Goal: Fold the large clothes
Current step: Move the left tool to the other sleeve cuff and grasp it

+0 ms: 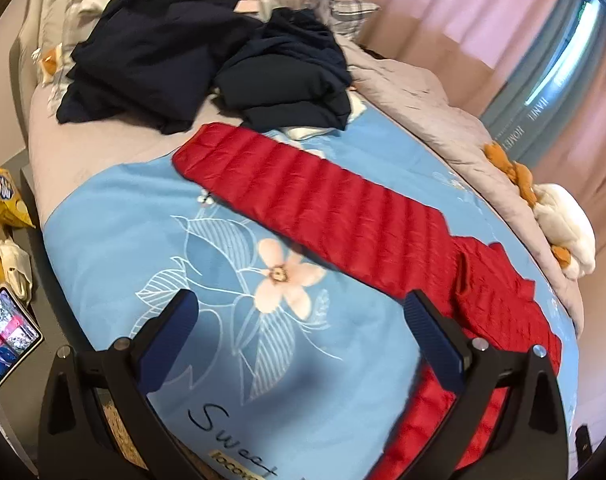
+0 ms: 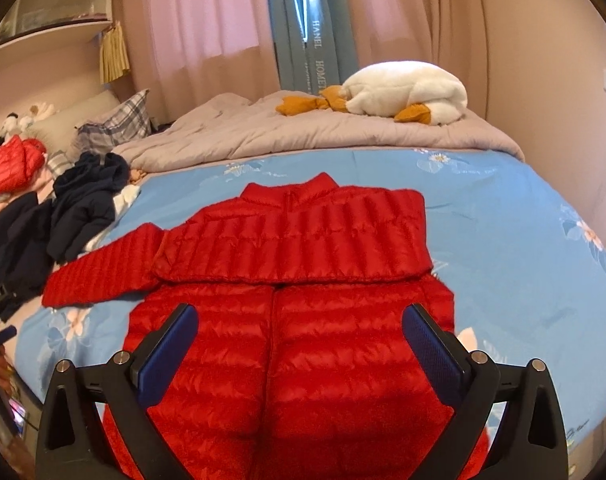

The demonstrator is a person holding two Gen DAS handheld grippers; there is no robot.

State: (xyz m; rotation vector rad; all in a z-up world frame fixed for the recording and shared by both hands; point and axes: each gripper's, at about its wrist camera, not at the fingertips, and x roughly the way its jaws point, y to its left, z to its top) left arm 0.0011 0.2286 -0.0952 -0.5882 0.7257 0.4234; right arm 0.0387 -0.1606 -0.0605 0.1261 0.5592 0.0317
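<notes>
— So, where's the jacket (image 2: 295, 280) lying?

— Flat on the blue sheet (image 2: 503, 216), mid-bed, hem toward the near edge and collar toward the grey quilt (image 2: 303, 136) at the far edge. One sleeve (image 1: 311, 196) runs out toward the dark clothes (image 1: 207, 64) at the head end; the other sleeve (image 2: 291, 240) looks folded across the chest.

— And the tools?

— Left tool (image 1: 299, 324) and right tool (image 2: 299, 328) both spread wide, holding nothing. Right hovers over the lower body of the jacket, left over bare sheet beside the sleeve.

— How will it handle?

— Light, puffy, soft, I'd judge. The shiny quilted shell probably slips and springs back. I'd pinch the free sleeve near the cuff, taking a full ridge of padding, not just the skin.
</notes>
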